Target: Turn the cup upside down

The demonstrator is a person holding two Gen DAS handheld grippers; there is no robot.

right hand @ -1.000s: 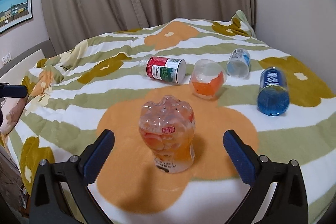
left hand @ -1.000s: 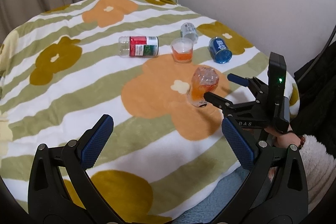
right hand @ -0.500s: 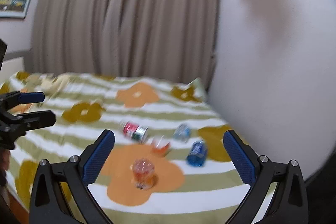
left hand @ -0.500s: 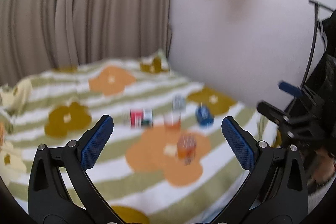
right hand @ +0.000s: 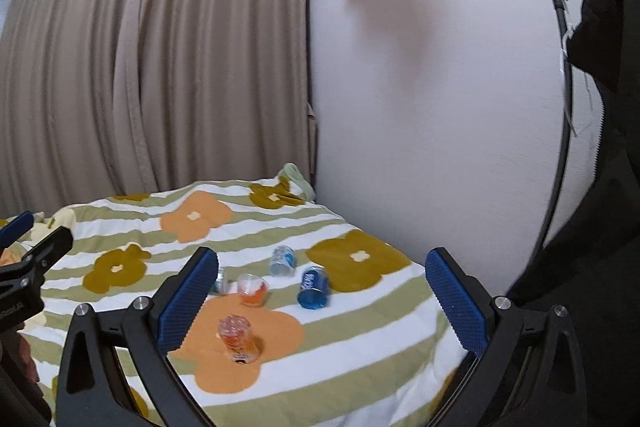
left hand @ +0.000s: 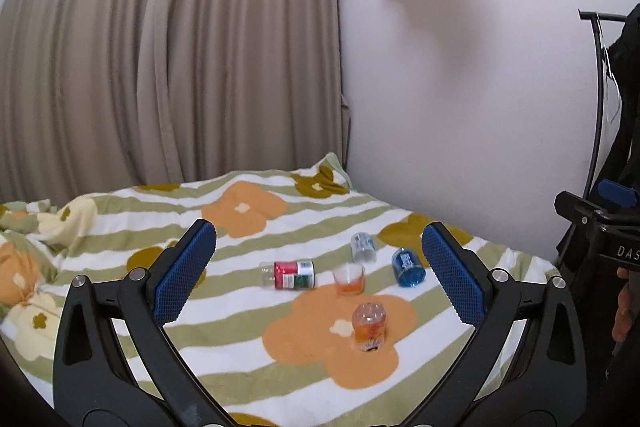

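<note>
Both grippers, left gripper (left hand: 320,275) and right gripper (right hand: 322,295), hang released and empty, well back from the blanket (left hand: 248,311). The inverted clear cup (left hand: 369,321) stands low centre-right of frame, on an orange flower. Task looks finished; best practice is withdrawing straight, without brushing the other containers beyond it.

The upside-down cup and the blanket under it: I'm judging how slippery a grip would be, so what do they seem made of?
Cup: likely thin clear plastic, glossy; the orange blanket flower shows through it. Blanket: soft fleece-like fabric, matte, rumpled at its edge.
</note>
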